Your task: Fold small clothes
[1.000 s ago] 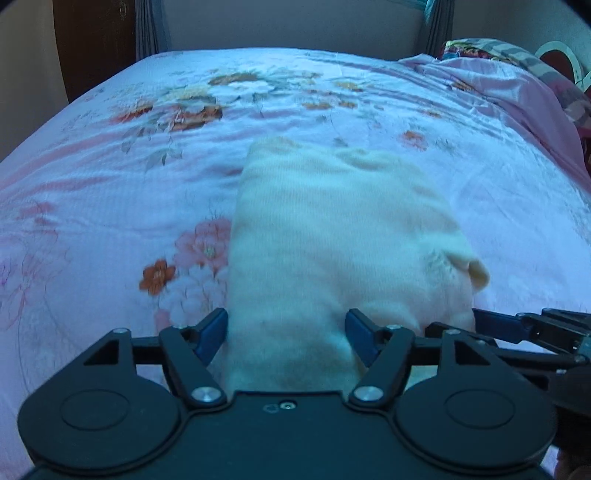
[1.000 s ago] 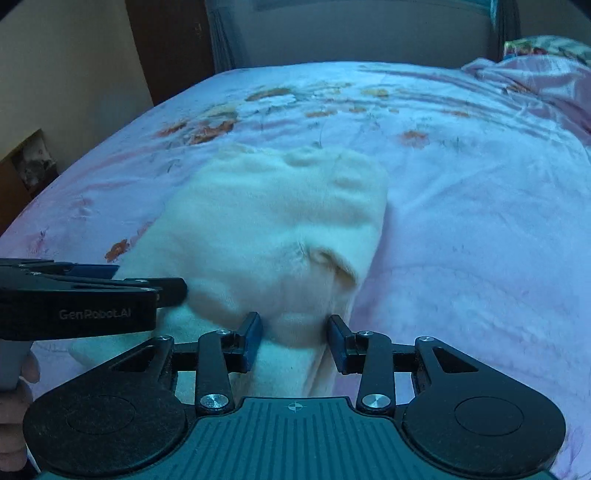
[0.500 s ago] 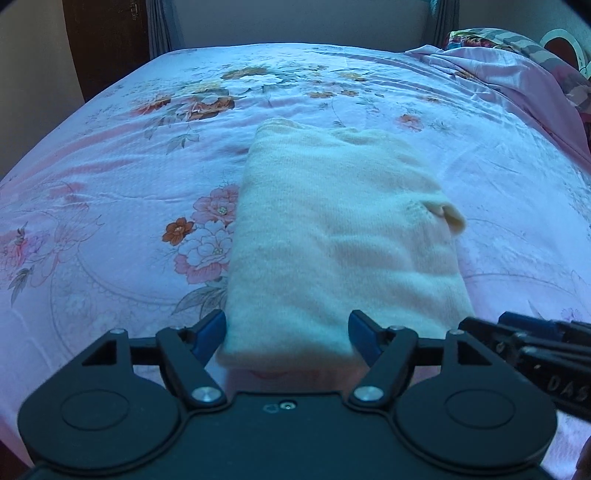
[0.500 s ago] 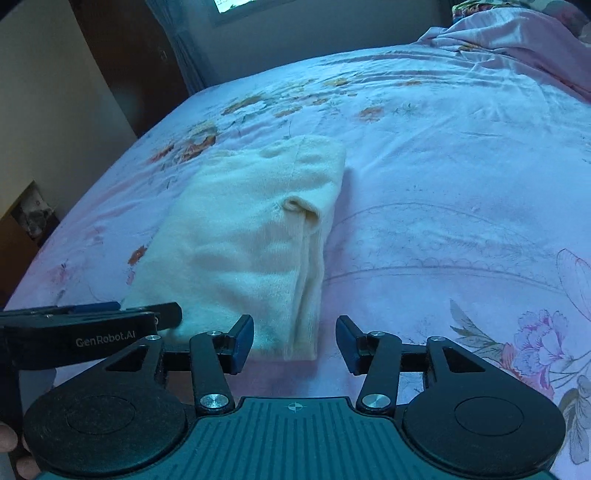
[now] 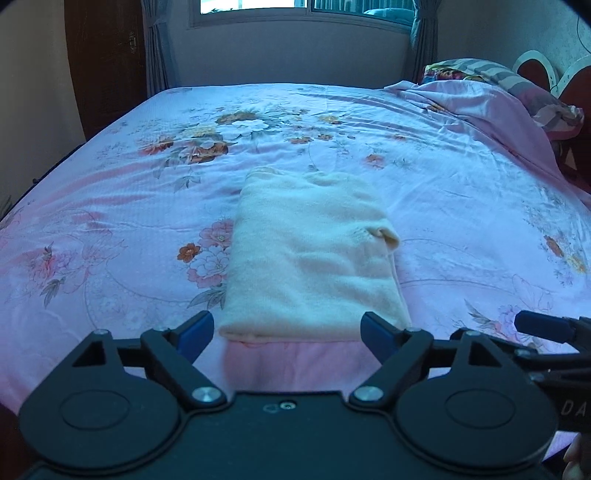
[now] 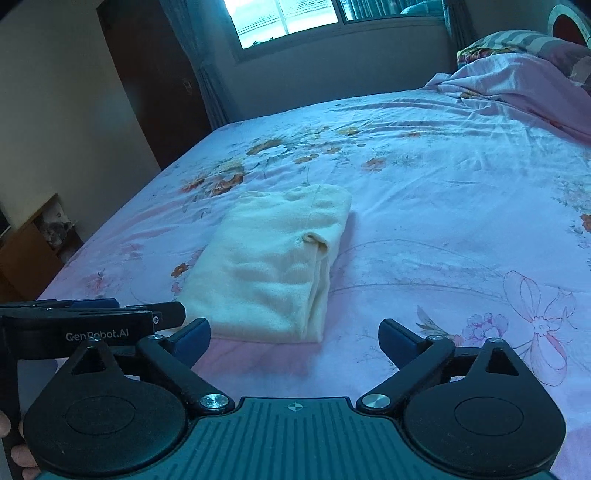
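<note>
Cream garment (image 5: 310, 258) lies folded into a compact rectangle on the bed (image 5: 110, 229), near the bed's near edge and roughly mid-width, long axis running away toward the far edge under the window (image 5: 306, 11). Layers stacked; right-side view shows approx 2–3 layers at the right long edge (image 6: 319, 291). 1 small cuff or corner (image 5: 388, 236) sticks out of the top layer on the right side, partway along. Otherwise outline is fairly square, top surface lightly rumpled.

L gripper (image 5: 286, 328): fingers (image 5: 194, 330) released and opening wider, nothing between them; garment's near edge sits just beyond the tips, apart from both pads. R gripper (image 6: 295, 334): fingers (image 6: 397, 336) also released and opening, nothing between them, only bare sheet. Garment is ahead and left of R gripper, not touched. Each gripper shows at the other's frame edge, side by side at the near edge of the bed.

Status, judged: fold of this item looks essentially done; both grippers off the cloth. Left, if anything: tuck the stray cuff, flatten top. No other small clothes seen on the bed; only a bunched pink quilt (image 5: 480, 107) and pillows (image 5: 491, 72) at the far right corner. Cannot tell if more items wait out of view.
</note>
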A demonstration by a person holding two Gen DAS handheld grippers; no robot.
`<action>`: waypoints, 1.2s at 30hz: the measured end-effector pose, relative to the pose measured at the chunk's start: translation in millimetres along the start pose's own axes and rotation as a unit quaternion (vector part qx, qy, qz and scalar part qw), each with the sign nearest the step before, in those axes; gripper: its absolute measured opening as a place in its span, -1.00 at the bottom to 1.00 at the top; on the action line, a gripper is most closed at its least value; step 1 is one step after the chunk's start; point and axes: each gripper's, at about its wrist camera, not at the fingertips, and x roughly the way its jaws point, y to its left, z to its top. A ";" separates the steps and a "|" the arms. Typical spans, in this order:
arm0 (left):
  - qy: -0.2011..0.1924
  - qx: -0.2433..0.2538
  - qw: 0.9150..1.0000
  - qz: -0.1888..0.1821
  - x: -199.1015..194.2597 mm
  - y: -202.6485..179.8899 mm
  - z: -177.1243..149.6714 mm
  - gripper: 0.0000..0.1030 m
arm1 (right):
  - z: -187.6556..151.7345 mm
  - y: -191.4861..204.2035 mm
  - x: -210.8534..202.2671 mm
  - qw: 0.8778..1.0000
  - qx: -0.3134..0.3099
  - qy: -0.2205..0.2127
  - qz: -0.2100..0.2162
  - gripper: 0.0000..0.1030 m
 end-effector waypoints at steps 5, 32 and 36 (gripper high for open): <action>0.002 -0.014 1.000 0.005 -18.3 -1.5 -17.3 0.75 | -15.9 0.0 -22.9 1.000 0.013 0.001 -0.004 0.99; -0.092 -0.025 0.995 0.023 -125.2 -22.9 -21.5 0.97 | -14.1 28.7 -146.0 0.986 -0.088 -0.135 -0.038 0.99; -0.083 -0.017 0.996 0.024 -119.7 -26.2 -21.4 0.97 | -12.5 20.2 -142.3 0.988 -0.073 -0.128 -0.036 0.99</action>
